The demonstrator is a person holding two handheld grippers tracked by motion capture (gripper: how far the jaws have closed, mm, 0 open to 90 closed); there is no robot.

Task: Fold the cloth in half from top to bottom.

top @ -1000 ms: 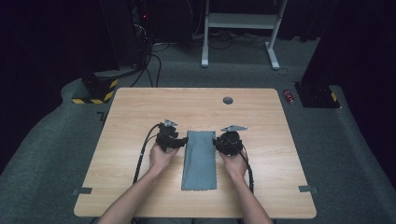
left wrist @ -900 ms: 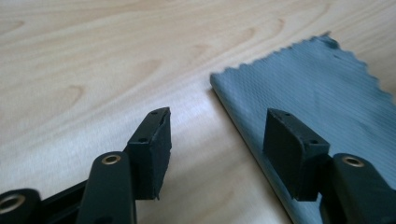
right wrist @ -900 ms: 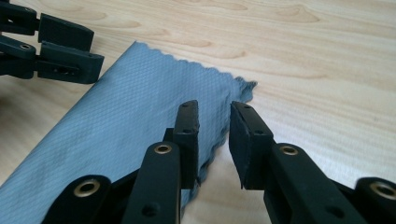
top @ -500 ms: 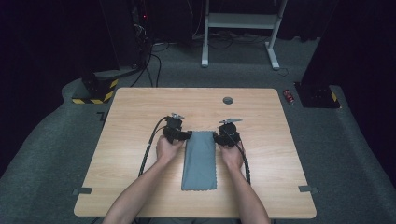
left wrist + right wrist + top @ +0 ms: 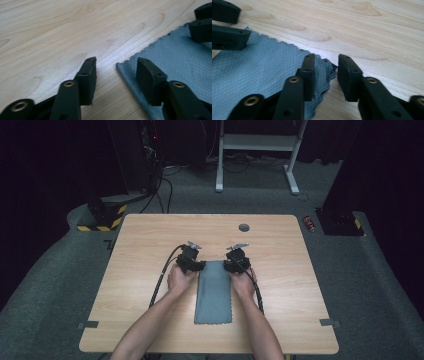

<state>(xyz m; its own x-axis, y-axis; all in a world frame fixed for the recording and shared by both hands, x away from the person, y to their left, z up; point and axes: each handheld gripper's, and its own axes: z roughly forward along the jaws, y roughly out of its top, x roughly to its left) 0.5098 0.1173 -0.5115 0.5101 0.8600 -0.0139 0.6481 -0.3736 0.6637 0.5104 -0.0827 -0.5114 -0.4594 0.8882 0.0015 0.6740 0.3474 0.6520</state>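
Note:
A grey cloth (image 5: 214, 292) lies flat on the wooden table (image 5: 140, 245), long side pointing away from the person. My left gripper (image 5: 192, 265) is at its far left corner and my right gripper (image 5: 234, 265) at its far right corner. In the left gripper view the left gripper (image 5: 116, 62) is open, its jaws either side of the cloth (image 5: 175, 57) corner. In the right gripper view the right gripper (image 5: 325, 60) is open, with the slightly rumpled corner of the cloth (image 5: 262, 65) lying between its jaws. Each gripper view also shows the other gripper farther off.
A dark round grommet (image 5: 244, 227) sits in the tabletop beyond the grippers. Black cables (image 5: 162, 275) trail from both grippers back along the forearms. A red can (image 5: 310, 223) lies on the floor off the table's far right corner.
Both hands have slid forward and a little inward along the cloth's sides, from its upper edges to its two far corners. The cloth has stayed put.

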